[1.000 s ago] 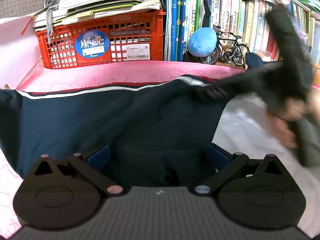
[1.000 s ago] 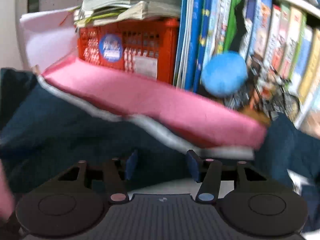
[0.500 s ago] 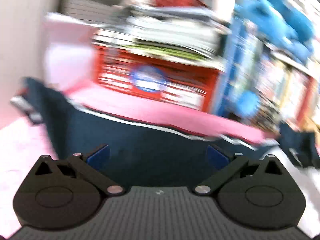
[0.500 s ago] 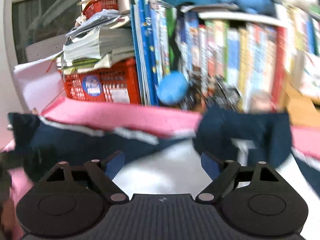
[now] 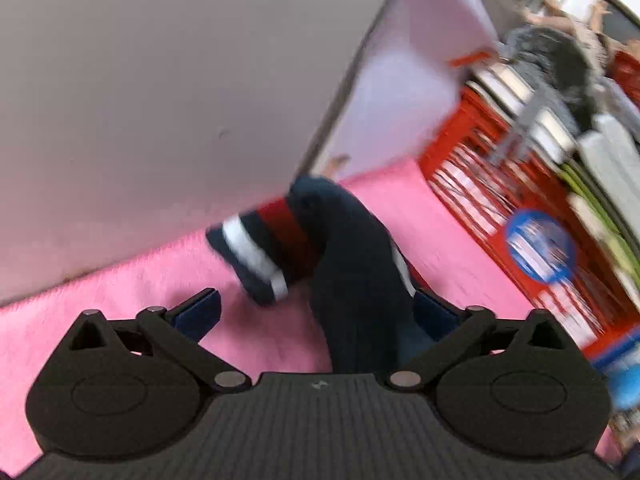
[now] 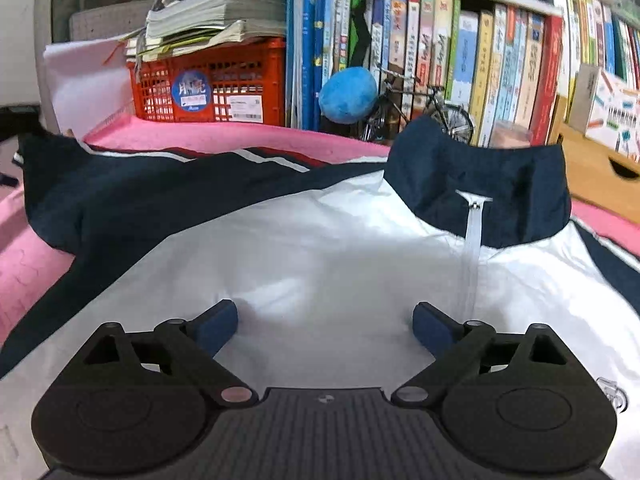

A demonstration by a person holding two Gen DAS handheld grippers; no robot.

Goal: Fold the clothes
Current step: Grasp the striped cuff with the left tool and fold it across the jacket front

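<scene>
Left gripper (image 5: 316,312) has swung from jacket body to the sleeve (image 5: 352,276), jaws closing around it, not yet clamped; right gripper (image 6: 325,322) opening, empty, over jacket (image 6: 320,256): sleeve fold starting.

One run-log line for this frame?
left gripper: closing around sleeve, no pinch yet | right gripper: opening, empty, above jacket | stage: sleeve fold

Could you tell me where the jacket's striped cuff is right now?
In the left wrist view, the striped cuff lies on the pink cover by the wall, just ahead of the left gripper.
</scene>
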